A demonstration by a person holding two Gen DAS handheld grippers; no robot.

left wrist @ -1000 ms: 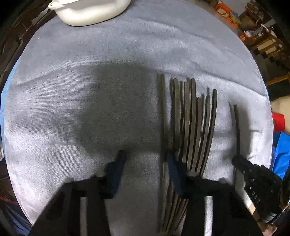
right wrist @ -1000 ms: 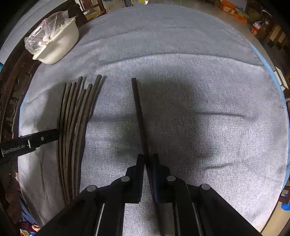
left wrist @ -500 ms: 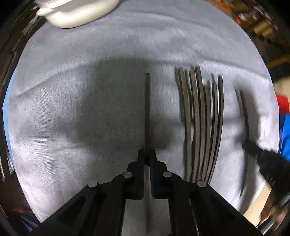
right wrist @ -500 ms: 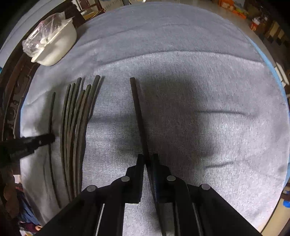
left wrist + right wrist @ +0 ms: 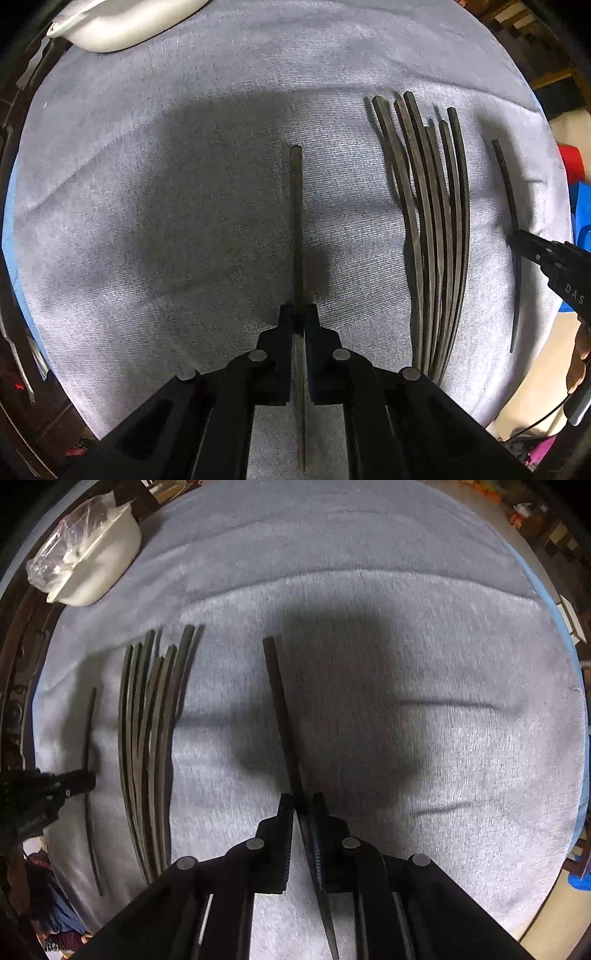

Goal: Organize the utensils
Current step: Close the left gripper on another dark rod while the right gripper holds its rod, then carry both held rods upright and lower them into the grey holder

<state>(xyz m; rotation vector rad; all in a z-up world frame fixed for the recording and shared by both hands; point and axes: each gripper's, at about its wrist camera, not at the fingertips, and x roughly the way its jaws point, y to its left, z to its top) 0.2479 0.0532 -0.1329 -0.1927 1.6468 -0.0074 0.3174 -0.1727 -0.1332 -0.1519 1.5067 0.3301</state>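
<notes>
Dark chopsticks lie on a grey cloth [image 5: 147, 184]. My left gripper [image 5: 299, 314] is shut on a single chopstick [image 5: 296, 221], which runs straight away from the fingers, just above the cloth. A bundle of several chopsticks [image 5: 432, 229] lies to its right, fanned at the far end. Past the bundle, my right gripper [image 5: 300, 801] is shut on another single chopstick [image 5: 280, 709]. In the right wrist view the bundle [image 5: 147, 738] sits to the left, and beyond it the left gripper [image 5: 90, 779] grips its chopstick [image 5: 88, 720].
A white bowl [image 5: 99, 561] with a clear plastic bag in it stands at the cloth's far left corner. Dark wooden furniture borders the left edge. Boxes and clutter lie beyond the far right edge.
My left gripper has shut on the leftmost chopstick of the bundle and carried it left, opening a gap from the others. The right gripper has kept its hold in place.
</notes>
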